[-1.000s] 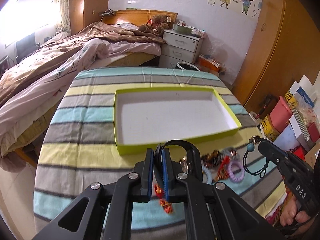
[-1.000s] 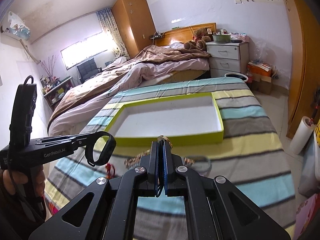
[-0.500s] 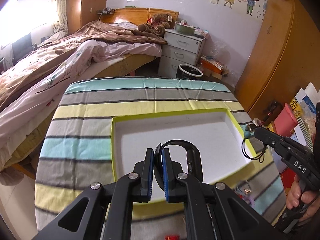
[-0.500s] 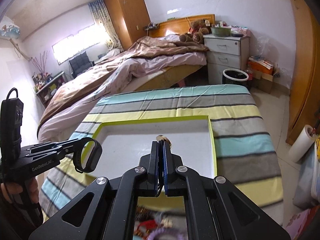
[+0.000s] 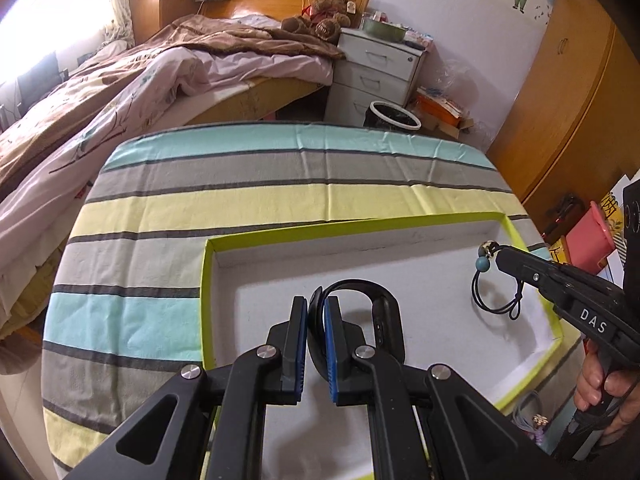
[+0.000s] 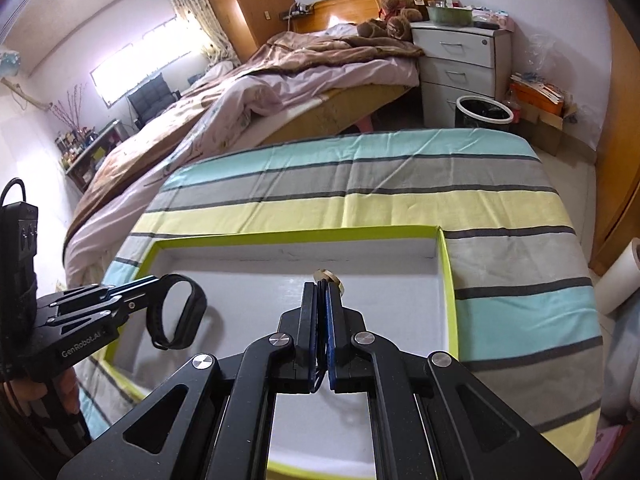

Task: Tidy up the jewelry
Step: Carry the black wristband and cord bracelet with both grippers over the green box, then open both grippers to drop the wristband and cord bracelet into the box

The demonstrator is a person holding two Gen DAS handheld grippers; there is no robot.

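left gripper (image 5: pixel 316 320) clamped black wristband (image 5: pixel 362 288), over tray (image 5: pixel 206 280) | right gripper (image 6: pixel 320 304) pinched beaded cord (image 5: pixel 494 296), over tray

White capitals "DAS" stand on the black body of the right tongs (image 5: pixel 490 254), seen from the left wrist view where they reach in over the right edge of the tabletop (image 5: pixel 280 200). The words "GenRobot.AI" stand in pale letters on the side of the left tongs (image 6: pixel 160 280), seen from the right wrist view near the tabletop's left edge. A red mark on a white card at the far right of the left wrist view is too cropped to read.
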